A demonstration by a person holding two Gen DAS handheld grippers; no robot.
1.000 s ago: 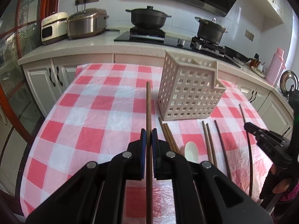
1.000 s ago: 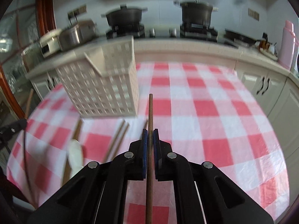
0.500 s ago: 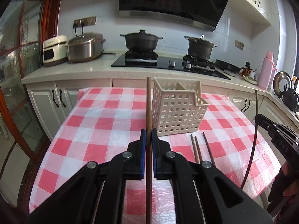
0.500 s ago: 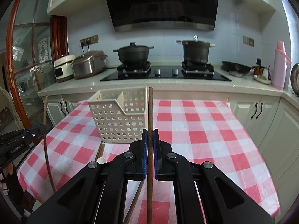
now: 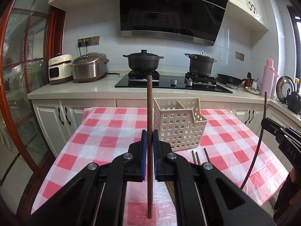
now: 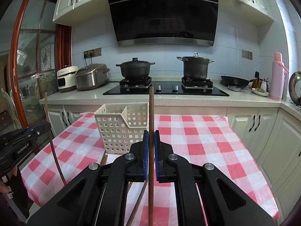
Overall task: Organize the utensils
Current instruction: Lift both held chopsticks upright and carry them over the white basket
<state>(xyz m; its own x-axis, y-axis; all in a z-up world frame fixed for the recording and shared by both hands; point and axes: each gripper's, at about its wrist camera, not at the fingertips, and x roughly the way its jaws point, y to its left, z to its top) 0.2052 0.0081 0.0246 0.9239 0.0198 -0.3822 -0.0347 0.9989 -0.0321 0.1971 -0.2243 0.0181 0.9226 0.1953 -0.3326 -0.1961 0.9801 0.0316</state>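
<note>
Checked table (image 5: 105, 137): perforated basket (image 5: 178, 128), loose chopsticks (image 5: 196, 157).

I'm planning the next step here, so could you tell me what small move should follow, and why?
Probably carry both chopsticks forward over the basket and tip them in. The left gripper is shut on one chopstick, the right gripper on another, both lifted short of the basket, which looks empty.

Each wrist camera sits close behind its own gripper, whose black fingers fill the lower frame, and looks forward and slightly downward across the checked table (image 5: 105, 131) toward the stove counter (image 6: 169, 98). Both views share the perforated basket (image 5: 178, 130) at centre frame. The left view shows the opposite gripper at its right edge, the right view at its left edge.
</note>
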